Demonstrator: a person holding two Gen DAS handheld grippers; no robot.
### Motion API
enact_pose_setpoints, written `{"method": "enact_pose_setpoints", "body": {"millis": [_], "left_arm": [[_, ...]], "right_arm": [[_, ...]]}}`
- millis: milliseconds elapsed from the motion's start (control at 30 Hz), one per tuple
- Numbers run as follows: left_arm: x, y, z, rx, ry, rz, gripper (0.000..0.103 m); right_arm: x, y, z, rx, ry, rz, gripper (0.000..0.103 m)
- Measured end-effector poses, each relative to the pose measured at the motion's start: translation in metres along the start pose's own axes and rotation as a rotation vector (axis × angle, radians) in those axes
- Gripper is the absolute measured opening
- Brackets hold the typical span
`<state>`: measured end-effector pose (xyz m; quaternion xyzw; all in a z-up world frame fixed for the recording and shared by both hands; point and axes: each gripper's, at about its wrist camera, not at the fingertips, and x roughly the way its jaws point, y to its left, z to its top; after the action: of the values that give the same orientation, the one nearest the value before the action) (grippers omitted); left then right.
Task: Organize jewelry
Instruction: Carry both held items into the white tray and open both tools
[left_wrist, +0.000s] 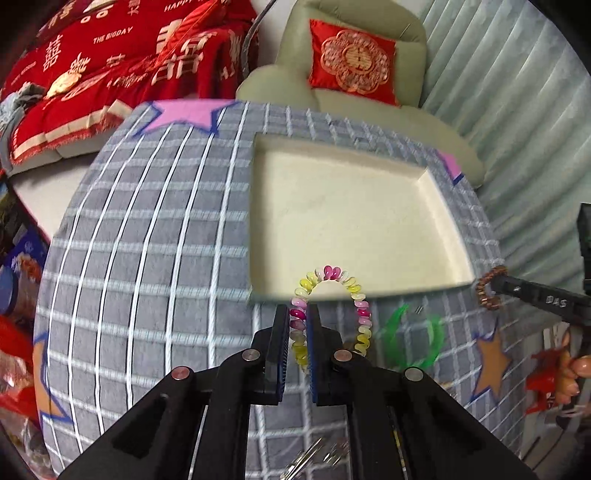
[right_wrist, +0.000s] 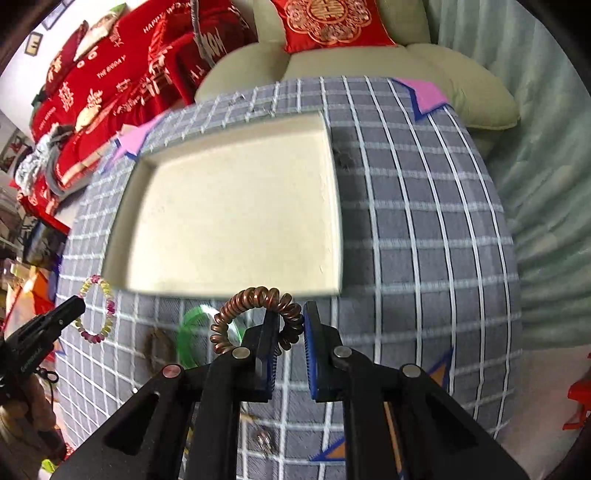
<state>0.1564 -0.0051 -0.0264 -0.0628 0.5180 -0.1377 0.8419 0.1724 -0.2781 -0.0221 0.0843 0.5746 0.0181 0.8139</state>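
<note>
My left gripper is shut on a pink, yellow and white spiral bracelet, held upright just in front of the cream tray. My right gripper is shut on a copper spiral bracelet, also held near the tray's front rim. Each gripper shows in the other view: the right one with the copper bracelet at the right edge, the left one with the beaded bracelet at the left. A green bangle lies on the cloth between them.
The tray sits on a grey checked cloth with pink and orange star patches. A brown ring-like item and small metal pieces lie on the cloth near me. A sofa with red cushions stands behind.
</note>
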Motion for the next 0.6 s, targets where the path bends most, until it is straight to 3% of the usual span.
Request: {"method": "enact_pose_setpoints", "body": {"millis": [300,600], "left_arm": [[0.028,-0.020,0.059,0.003,-0.072,0.041,0.019],[0.083,-0.023,0.068,-0.017,-0.013,0.134,0.019]], "right_arm": [[0.022,-0.002,0.044,-0.005,0.000,0.052,0.014],[0.060,0.007,0.070,-0.051,0.021,0.035,0.014]]}}
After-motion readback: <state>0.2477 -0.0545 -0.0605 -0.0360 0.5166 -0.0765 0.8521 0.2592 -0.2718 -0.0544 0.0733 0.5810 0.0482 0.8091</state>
